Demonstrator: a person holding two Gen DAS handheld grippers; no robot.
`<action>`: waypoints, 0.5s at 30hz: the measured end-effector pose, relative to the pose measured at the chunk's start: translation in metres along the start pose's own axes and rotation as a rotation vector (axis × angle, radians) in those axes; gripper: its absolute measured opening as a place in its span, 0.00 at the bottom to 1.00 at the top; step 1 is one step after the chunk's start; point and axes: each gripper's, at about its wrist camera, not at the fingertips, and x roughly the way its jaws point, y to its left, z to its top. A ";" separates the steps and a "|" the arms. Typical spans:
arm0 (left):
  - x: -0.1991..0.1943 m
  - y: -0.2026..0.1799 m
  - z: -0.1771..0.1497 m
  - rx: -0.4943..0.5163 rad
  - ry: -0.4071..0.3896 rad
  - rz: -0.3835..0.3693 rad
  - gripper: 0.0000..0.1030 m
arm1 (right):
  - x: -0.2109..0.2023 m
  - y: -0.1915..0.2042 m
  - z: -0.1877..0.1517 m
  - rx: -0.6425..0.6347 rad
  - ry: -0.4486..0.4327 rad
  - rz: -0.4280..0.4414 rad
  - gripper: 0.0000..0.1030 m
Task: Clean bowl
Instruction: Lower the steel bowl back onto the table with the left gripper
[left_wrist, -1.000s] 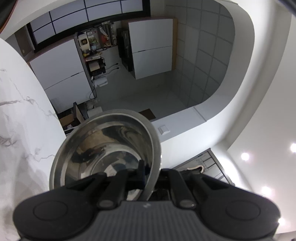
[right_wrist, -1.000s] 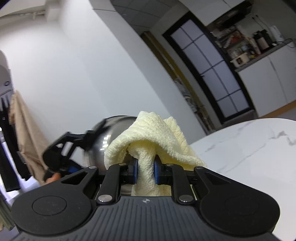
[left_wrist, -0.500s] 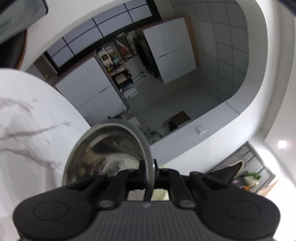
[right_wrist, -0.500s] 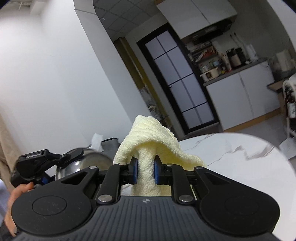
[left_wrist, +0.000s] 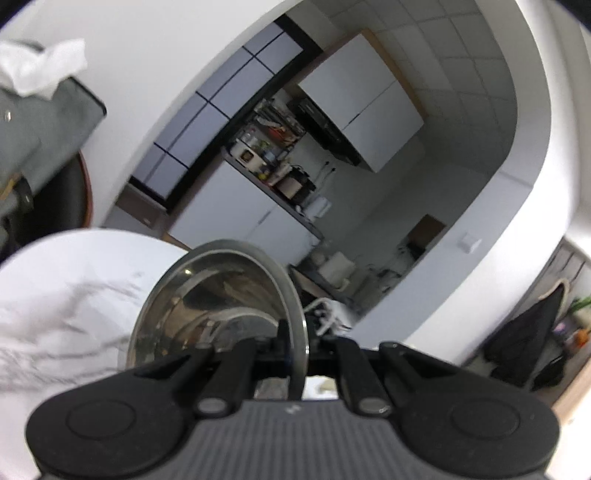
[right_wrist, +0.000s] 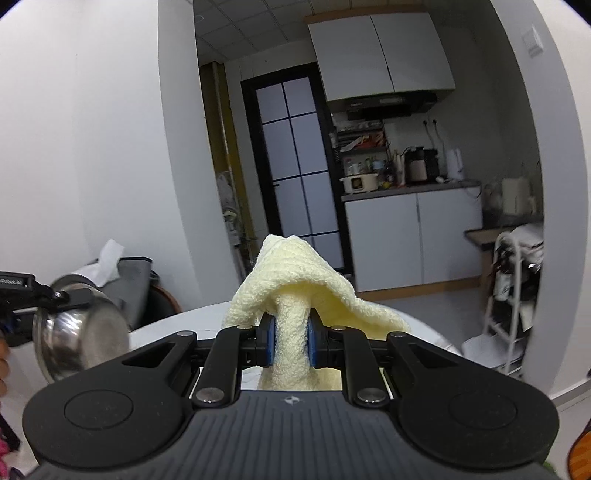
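Left gripper (left_wrist: 295, 347): jaws closed on the rim of the steel bowl (left_wrist: 218, 306). The rim passes edge-on between the fingers, and the bowl is carried clear of the marble table (left_wrist: 62, 295), tilted so that its mouth faces sideways, not up. From the right wrist view the same bowl (right_wrist: 79, 332) hangs at the far left of the frame, its outer wall towards that camera.

Right gripper (right_wrist: 290, 345): jaws clamped on a bunched neck of the pale yellow cloth (right_wrist: 299, 291). The cloth rises above the blue pads (right_wrist: 270, 345) and drapes over both sides of the fingers.

Relation of tool to work: cloth and bowl are well apart. No part of the cloth touches metal in either view.

Progress, as judged: both items are picked up and presented, which is preparation only. The wiping contact itself is not under way at this moment. The inner wall of the bowl shows reflections and a lighter patch near the base; the left view is blurred, so whether that is residue or merely glare cannot be settled.

Remaining, as judged: bring the cloth into the bowl's mouth, rub the inner wall and base, then set both items down on the table.
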 end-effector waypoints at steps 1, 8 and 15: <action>-0.001 -0.004 0.000 0.028 0.001 0.026 0.05 | -0.001 0.002 0.001 -0.014 -0.005 -0.013 0.18; -0.007 -0.030 -0.006 0.235 0.014 0.184 0.05 | -0.014 0.019 0.009 -0.176 -0.089 -0.146 0.18; 0.002 -0.042 -0.018 0.336 0.082 0.230 0.06 | 0.000 0.035 -0.003 -0.367 -0.050 -0.212 0.17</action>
